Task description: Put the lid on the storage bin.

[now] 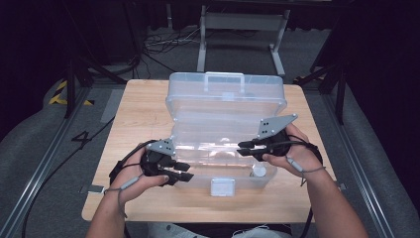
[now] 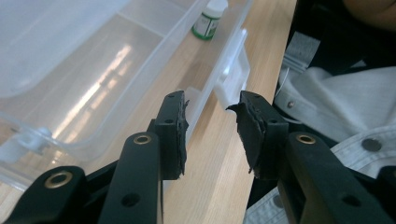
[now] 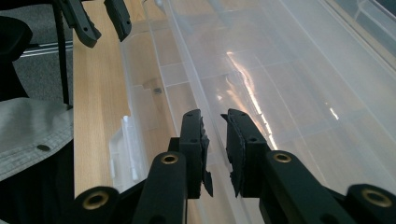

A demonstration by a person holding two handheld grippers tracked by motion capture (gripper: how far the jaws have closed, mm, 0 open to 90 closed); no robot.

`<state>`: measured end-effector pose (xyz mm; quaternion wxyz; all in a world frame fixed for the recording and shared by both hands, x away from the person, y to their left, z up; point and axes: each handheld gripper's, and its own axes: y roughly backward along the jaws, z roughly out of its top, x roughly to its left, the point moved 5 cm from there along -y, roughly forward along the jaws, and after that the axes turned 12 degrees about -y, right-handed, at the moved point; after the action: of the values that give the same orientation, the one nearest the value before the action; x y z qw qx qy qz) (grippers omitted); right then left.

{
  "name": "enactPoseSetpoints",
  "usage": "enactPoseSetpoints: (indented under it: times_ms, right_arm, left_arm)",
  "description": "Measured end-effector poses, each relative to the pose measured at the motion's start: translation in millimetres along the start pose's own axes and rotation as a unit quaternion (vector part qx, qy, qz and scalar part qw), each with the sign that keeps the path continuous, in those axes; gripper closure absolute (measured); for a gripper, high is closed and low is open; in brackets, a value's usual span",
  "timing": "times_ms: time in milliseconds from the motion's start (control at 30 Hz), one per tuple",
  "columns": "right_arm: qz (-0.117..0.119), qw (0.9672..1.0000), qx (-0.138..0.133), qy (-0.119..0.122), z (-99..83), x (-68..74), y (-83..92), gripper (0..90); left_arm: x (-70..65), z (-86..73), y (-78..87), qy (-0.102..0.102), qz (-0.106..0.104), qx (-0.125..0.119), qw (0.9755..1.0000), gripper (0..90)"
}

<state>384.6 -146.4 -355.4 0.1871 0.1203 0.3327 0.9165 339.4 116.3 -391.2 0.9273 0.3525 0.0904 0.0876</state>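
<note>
We see a clear plastic box lying open on the wooden table, its lid tipped up on the far side of both grippers. Our left gripper sits at the box's near left corner with its jaws spread and nothing between them; the front wall and white latch lie just ahead of it. Our right gripper reaches in from the right, jaws narrowly parted around the thin edge of an inner tray; we cannot tell whether the pads press it. A small white-capped bottle stands in the box just below the right gripper.
</note>
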Motion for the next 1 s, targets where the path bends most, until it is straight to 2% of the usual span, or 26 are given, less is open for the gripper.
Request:
enactPoseSetpoints:
  times_ms: [200, 333, 500, 667, 833, 1000]
  right_arm:
    - [-0.002, 1.0, -0.005, -0.002, -1.8, -0.9, 1.0, 77.6]
    - [-0.003, 1.0, -0.006, -0.002, -2.3, -1.5, 1.4, 77.9]
    - [-0.005, 1.0, -0.007, -0.005, -3.5, -1.8, 1.0, 78.1]
    - [-0.007, 0.9999, -0.009, -0.005, -5.4, -2.3, 1.3, 78.3]
    - [-0.009, 0.9999, -0.011, -0.007, -6.6, -2.7, 2.4, 78.2]
    - [-0.009, 0.9999, -0.012, -0.008, -7.9, -2.3, 2.6, 78.3]
  left_arm:
    - [-2.0, 8.5, 10.3, 0.004, 0.004, -0.028, 0.9996, 67.2]
    - [0.8, 12.6, 16.7, 0.005, 0.013, -0.047, 0.9988, 65.8]
    - [0.7, 18.4, 26.9, 0.011, 0.007, -0.067, 0.9977, 74.7]
    - [3.2, 25.9, 38.3, 0.015, 0.021, -0.075, 0.9968, 81.7]
    - [7.3, 34.8, 46.2, 0.01, 0.042, -0.094, 0.9946, 88.1]
    - [16.5, 40.3, 54.2, 0.028, 0.07, -0.118, 0.9901, 89.8]
